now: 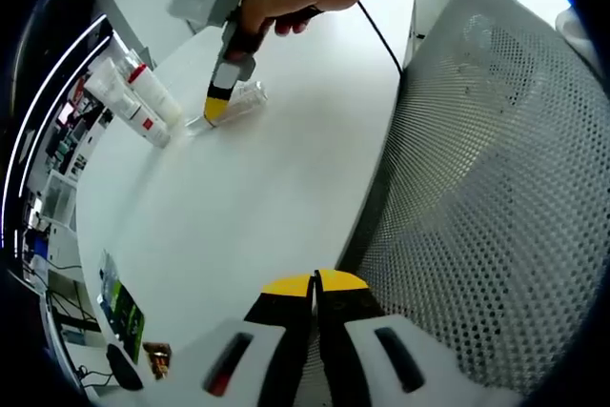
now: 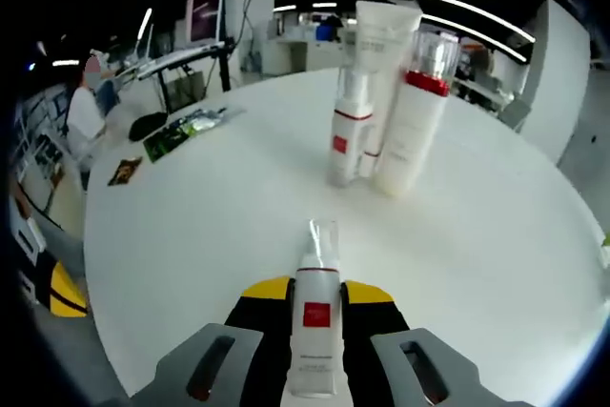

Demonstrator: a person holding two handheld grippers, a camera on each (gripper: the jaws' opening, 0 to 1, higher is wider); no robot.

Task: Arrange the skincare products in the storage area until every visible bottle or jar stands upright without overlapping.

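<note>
Toward the far edge of the round white tabletop (image 2: 191, 235), I find three products already upright: a pump bottle with a red band (image 2: 349, 135), a white tube (image 2: 381, 54) behind it, and a taller red-collared bottle (image 2: 412, 116). They stand close together; whether they touch I cannot tell. My right gripper (image 2: 315, 297) has its jaws clamped on a fourth small pump bottle (image 2: 315, 321), which lies flat along the jaws, clear cap pointing at the group. It is not yet upright. My left gripper (image 1: 315, 288) sits at the near tabletop edge beside a mesh chair back (image 1: 496, 188), jaws closed on nothing. Judgement: three placed, one outstanding; standing it beside the group without contact remains.
</note>
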